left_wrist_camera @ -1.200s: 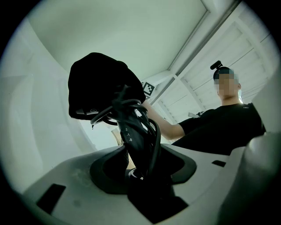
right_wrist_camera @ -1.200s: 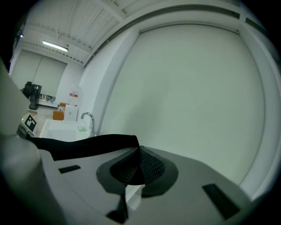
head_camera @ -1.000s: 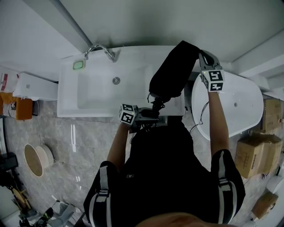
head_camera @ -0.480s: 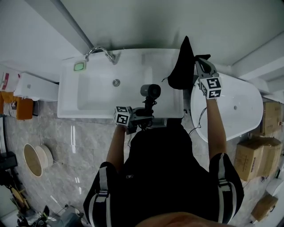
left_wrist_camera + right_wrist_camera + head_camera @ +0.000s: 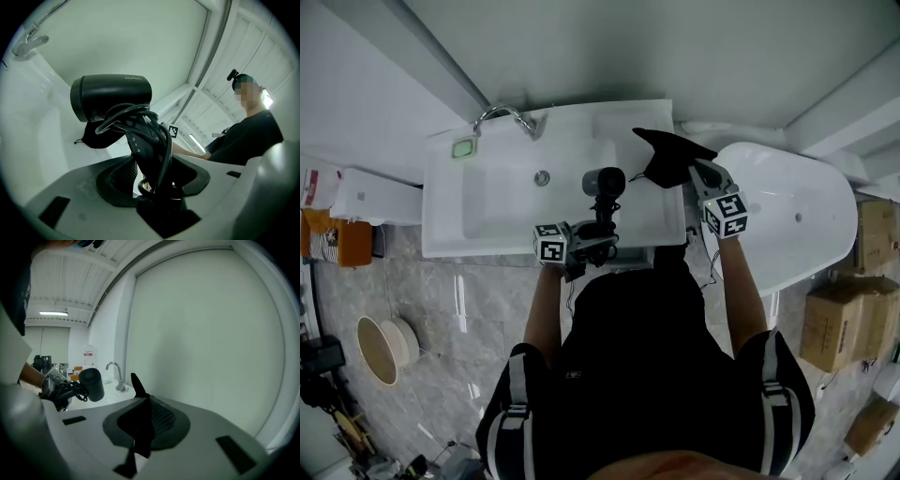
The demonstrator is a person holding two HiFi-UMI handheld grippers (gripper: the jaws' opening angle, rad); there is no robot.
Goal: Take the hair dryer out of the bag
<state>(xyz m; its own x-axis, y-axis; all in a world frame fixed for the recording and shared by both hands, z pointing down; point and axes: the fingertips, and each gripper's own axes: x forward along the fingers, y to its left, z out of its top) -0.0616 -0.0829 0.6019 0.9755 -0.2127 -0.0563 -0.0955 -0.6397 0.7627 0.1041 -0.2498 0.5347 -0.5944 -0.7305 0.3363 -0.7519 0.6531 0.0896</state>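
The bathtub [image 5: 806, 216] fills the right of the head view, and the white sink [image 5: 497, 206] stands to its left, directly in front of the person. As far as these views show, the main step is done. The hair dryer [image 5: 603, 181] is wholly clear of the bag [image 5: 670, 155] and sits in the open above the right part of the sink.

The left gripper [image 5: 600, 230] has its jaws clenched on the dryer's handle, with the cord wrapped round it and the barrel above them. The right gripper [image 5: 694, 176] has its jaws pinched tight on a fold of the limp black bag, at the sink's right end beside the tub. Whether the bag touches the sink top I cannot tell. At most, setting the bag and dryer down is left.
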